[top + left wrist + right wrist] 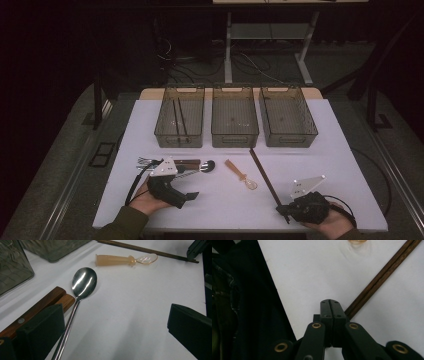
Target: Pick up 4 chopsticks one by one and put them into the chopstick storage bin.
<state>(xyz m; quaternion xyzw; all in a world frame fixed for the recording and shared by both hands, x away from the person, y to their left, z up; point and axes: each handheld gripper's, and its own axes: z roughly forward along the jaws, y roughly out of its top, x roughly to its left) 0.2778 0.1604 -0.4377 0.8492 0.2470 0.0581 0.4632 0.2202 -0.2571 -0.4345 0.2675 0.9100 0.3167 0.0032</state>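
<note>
My left gripper (190, 184) rests low at the table's left front, pointing right, with its jaws open. In the left gripper view (112, 336) a steel spoon (84, 281) lies between them, its handle close to the left jaw, and nothing is gripped. My right gripper (281, 209) sits at the front right, shut, its pads pressed together (330, 305) on nothing. A pair of dark brown chopsticks (263, 178) (384, 272) runs diagonally across the table, and its near end passes just beside and under the right jaw. An amber plastic spoon (240, 174) (115, 259) lies between the two grippers.
Three clear bins line the back of the white table (320, 150): left (179, 89), middle (235, 89), right (287, 90). The left one holds dark chopsticks (178, 117). Forks, wooden-handled cutlery (50, 300) and the spoon lie heaped beside my left gripper.
</note>
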